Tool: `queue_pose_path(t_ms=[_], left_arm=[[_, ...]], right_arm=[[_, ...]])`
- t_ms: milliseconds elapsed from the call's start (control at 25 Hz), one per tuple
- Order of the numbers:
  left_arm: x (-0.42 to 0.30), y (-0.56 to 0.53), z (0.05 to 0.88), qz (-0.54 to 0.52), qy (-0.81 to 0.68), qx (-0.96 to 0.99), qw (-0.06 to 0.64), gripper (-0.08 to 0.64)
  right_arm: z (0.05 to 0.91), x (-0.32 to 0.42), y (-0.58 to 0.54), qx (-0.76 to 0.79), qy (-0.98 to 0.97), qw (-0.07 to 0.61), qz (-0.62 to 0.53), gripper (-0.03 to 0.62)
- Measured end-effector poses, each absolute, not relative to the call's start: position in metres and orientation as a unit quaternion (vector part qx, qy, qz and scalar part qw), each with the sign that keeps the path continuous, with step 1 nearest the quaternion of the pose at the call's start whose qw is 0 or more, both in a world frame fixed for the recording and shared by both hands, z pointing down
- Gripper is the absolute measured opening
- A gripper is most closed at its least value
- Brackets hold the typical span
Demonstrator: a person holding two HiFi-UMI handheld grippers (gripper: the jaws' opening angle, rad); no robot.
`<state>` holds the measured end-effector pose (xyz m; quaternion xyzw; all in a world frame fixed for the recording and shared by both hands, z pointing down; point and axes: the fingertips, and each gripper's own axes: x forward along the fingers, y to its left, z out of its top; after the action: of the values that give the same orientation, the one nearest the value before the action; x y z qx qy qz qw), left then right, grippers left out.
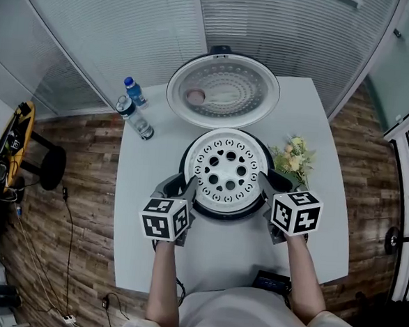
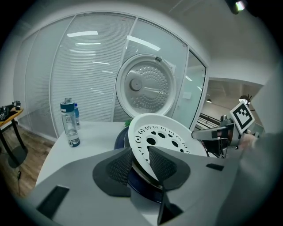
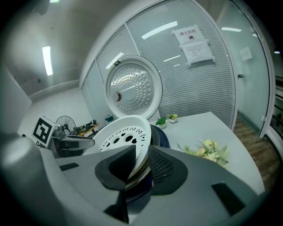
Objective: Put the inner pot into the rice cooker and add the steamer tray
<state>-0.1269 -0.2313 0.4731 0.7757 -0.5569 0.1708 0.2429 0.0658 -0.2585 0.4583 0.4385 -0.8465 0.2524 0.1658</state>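
The white steamer tray [image 1: 225,171], full of round holes, lies over the mouth of the dark rice cooker [image 1: 223,214] at the table's middle. The cooker's lid [image 1: 223,91] stands open behind it. The tray hides the inner pot. My left gripper [image 1: 187,186] is at the tray's left rim and my right gripper [image 1: 264,184] at its right rim. In the left gripper view the tray's rim [image 2: 138,154] passes between the jaws of the left gripper [image 2: 140,164] with a gap showing. In the right gripper view the right gripper [image 3: 141,167] straddles the tray's rim [image 3: 139,150] the same way. Both are open.
Two water bottles [image 1: 135,109] stand at the table's [image 1: 147,190] back left. A small bunch of flowers [image 1: 294,157] lies right of the cooker. A small potted plant [image 3: 170,118] sits far back. A dark device [image 1: 273,281] rests at the near edge, by the person's body.
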Motion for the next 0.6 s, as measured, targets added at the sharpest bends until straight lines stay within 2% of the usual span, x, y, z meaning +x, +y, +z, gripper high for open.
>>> queue_pose_path(t_ms=[200, 440, 600], left_arm=[[-0.1277, -0.2324, 0.4748, 0.194, -0.564, 0.770, 0.226, 0.124], [-0.1264, -0.2352, 0.4783, 0.286, -0.573, 0.755, 0.145, 0.127], [-0.1273, -0.2352, 0.4772, 0.284, -0.573, 0.754, 0.147, 0.129]], right_arm=[[0.4597, 0.0648, -0.2595, 0.447, -0.844, 0.183, 0.234, 0.086], [0.4575, 0.0627, -0.2628, 0.457, -0.841, 0.202, 0.207, 0.091], [0.4569, 0.0621, -0.2626, 0.459, -0.840, 0.214, 0.196, 0.091]])
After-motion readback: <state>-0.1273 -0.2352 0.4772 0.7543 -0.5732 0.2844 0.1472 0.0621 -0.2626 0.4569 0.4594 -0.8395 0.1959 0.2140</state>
